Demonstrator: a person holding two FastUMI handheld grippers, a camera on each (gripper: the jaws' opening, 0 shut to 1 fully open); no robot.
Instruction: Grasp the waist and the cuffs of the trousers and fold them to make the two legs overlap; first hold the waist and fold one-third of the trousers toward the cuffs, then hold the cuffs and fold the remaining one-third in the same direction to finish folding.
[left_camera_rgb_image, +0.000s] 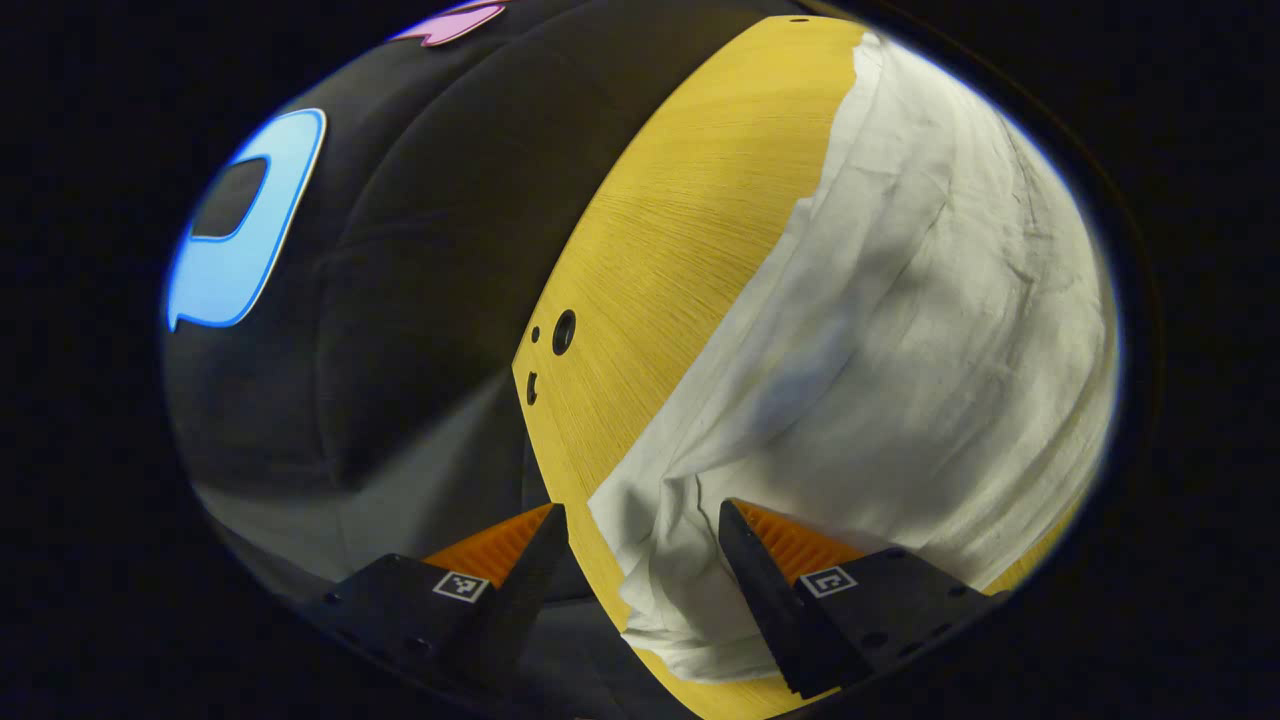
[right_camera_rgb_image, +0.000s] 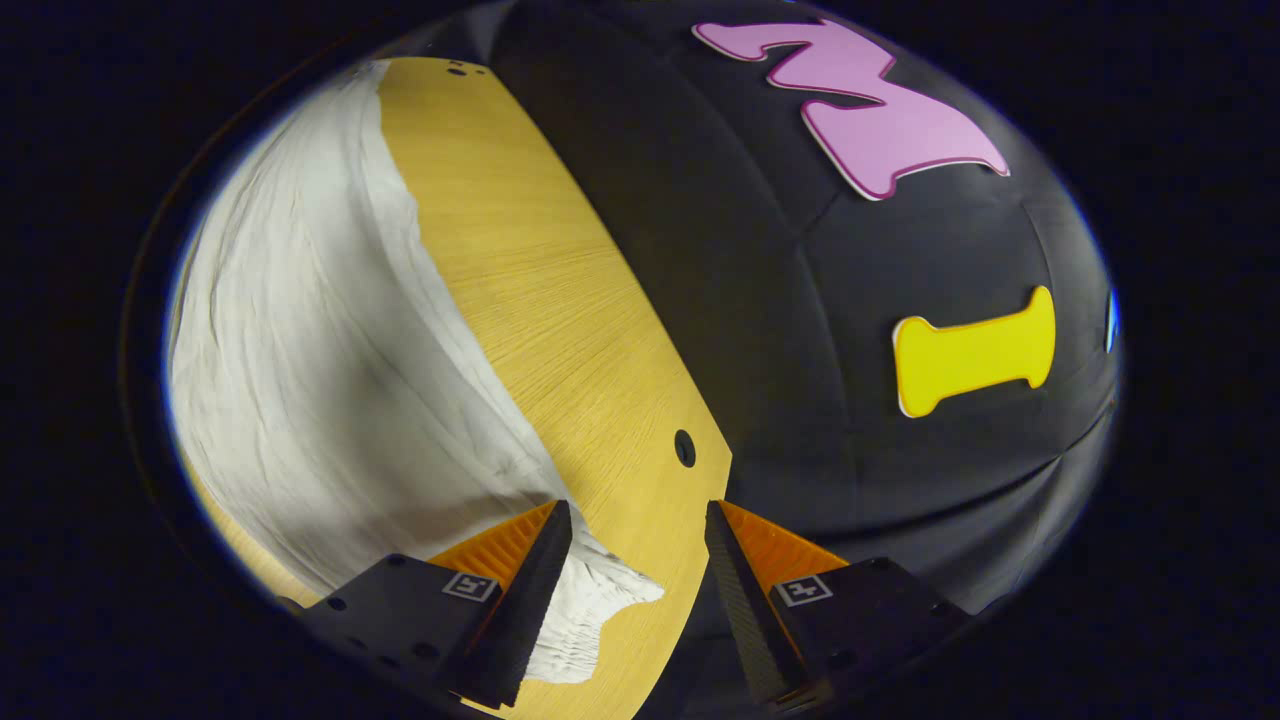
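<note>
White trousers (left_camera_rgb_image: 900, 330) lie flat on the yellow table (left_camera_rgb_image: 660, 260), long axis running away from both grippers; left gripper (left_camera_rgb_image: 643, 525) and right gripper (right_camera_rgb_image: 638, 520), jaws spread, straddle the near corners, nothing pinched.

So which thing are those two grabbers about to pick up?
Look at the yellow wooden table against the black cloth wall. The pale, creased trousers lie spread flat on it, the one soft thing there, with both open grippers poised at their near edge.

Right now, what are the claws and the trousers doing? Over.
Left claw open at trousers' near corner. Right claw open, beside trousers' edge. Trousers flat on table. Nothing in the way.
</note>
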